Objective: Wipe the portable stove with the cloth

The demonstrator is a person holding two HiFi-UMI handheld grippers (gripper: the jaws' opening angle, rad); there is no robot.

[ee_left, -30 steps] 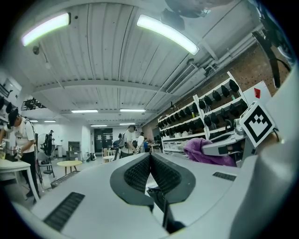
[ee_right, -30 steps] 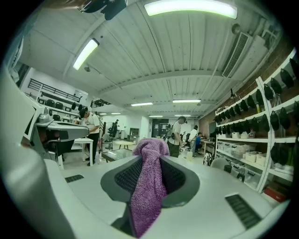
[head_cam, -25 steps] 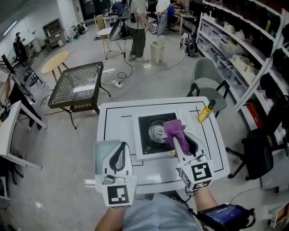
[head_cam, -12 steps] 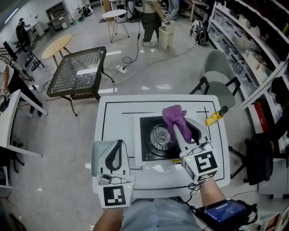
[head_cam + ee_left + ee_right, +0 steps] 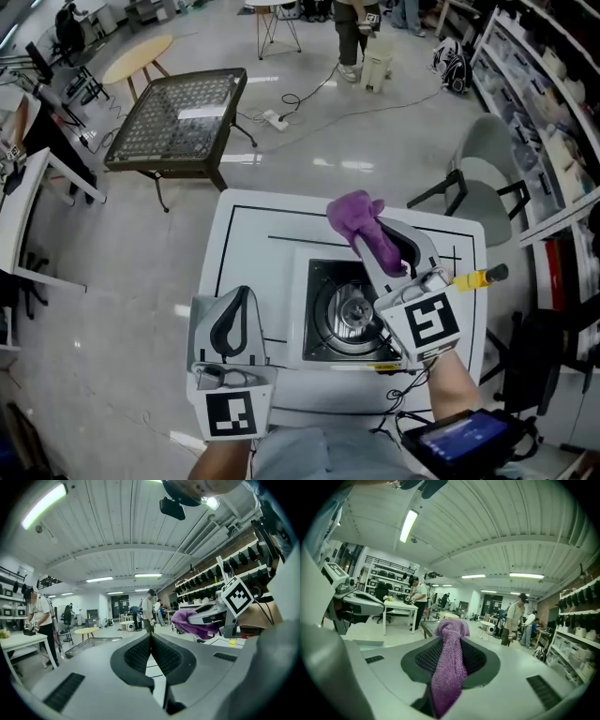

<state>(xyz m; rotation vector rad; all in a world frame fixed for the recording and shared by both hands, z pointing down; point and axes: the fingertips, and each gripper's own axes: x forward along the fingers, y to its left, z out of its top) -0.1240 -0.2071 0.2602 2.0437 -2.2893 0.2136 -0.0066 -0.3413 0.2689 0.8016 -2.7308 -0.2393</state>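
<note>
step: my read, cloth is being brought to the stove; no wiping contact at this moment.
right gripper (image 5: 370,232): jaws clamped on the purple cloth (image 5: 356,214); a tuft pokes past the tips and the rest trails back between the jaws.
cloth place: over the far edge of the portable stove (image 5: 323,323); looks held in the air and not touching it.
left gripper (image 5: 234,305): jaws closed together with nothing between them; sits at the near left of the stove, over the left part of the white table (image 5: 244,234).
stove: middle of the table, black top with a round burner in the centre, nothing standing on it.
next move: likely tip the right gripper down so the tuft lands flat on the black top, then sweep it across. The burner grate could snag the cloth.
containers: yellow bottle (image 5: 469,278) lies on its side at the right of the table, dark cap pointing right; contents can't tell. Shelf bins at far right are too small to read.
</note>
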